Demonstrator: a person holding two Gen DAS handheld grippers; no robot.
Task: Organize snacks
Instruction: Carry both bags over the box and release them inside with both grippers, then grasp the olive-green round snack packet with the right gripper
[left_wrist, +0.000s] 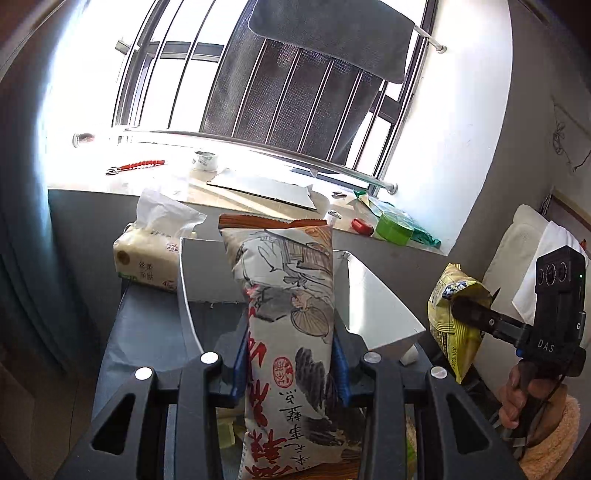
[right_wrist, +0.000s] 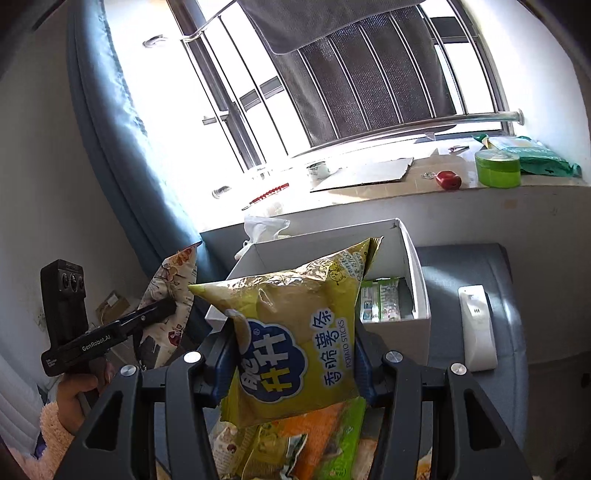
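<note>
Right now both grippers are squeezing snack bags, and the white box (right_wrist: 419, 280) sits just ahead of them on the table. The left gripper (left_wrist: 290, 363) pinches a tall pale bag (left_wrist: 288, 295) that stands straight up, long way pointing up and down. The right gripper (right_wrist: 291, 363) pinches the yellow potato sticks bag (right_wrist: 291, 321), and I think it is nearer the box's open top.

Right gripper (right_wrist: 291, 354) clamping yellow potato-stick bag (right_wrist: 291, 325) — white box (right_wrist: 417, 266) behind
</note>
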